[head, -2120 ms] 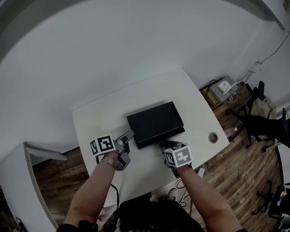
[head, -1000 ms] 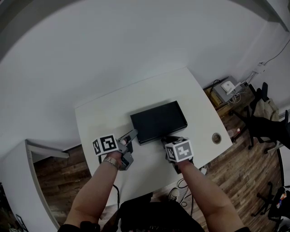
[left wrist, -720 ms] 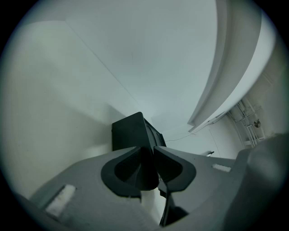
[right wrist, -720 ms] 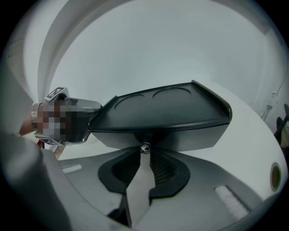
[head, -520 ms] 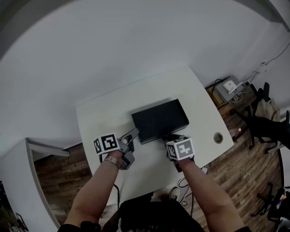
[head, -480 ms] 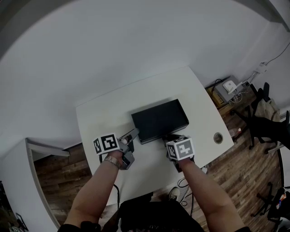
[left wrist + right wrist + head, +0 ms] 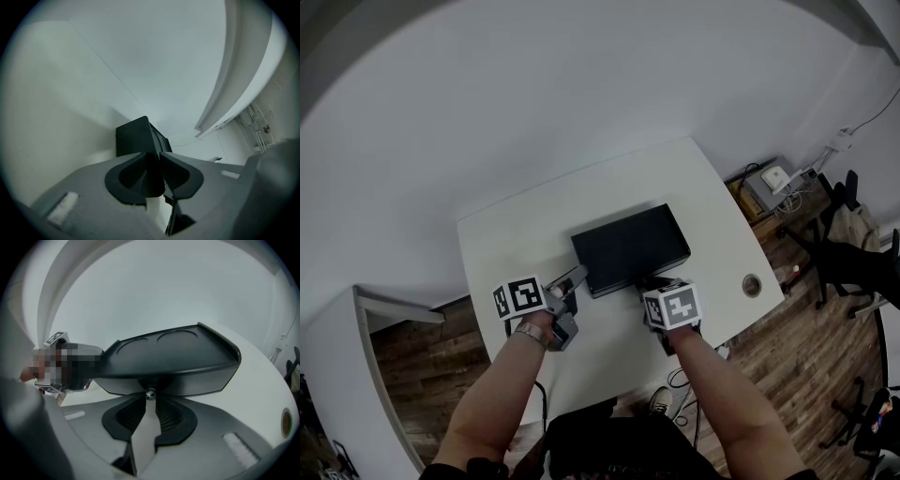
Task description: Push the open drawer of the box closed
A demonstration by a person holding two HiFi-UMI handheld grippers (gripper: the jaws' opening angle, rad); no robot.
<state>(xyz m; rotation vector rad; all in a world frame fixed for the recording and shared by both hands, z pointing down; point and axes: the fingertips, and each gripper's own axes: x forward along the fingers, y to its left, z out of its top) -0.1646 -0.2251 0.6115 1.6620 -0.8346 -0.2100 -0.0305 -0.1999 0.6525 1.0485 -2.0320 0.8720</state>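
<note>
We see the black box (image 7: 628,246) lying near the middle of the white table (image 7: 502,248), its long near side turned toward us. In the head view its drawer front (image 7: 197,380) sits about flush under the lid. A round cable hole (image 7: 752,284) is set in the tabletop to the right, well apart from the box. Beyond that edge a dark chair (image 7: 848,258) stands on the wooden floor (image 7: 422,375). The only thing at the drawer's face is our right gripper (image 7: 650,283). Its jaws are pressed together, and their tips meet right at the small metal knob (image 7: 150,393) on the drawer front. Our left gripper (image 7: 574,277) has its jaws drawn together with nothing between them. It lies low and nearly level, just beside the box's near left corner; we cannot tell whether it touches. Both forearms reach in from the near table edge, and the right wrist is tipped steeply down.
</note>
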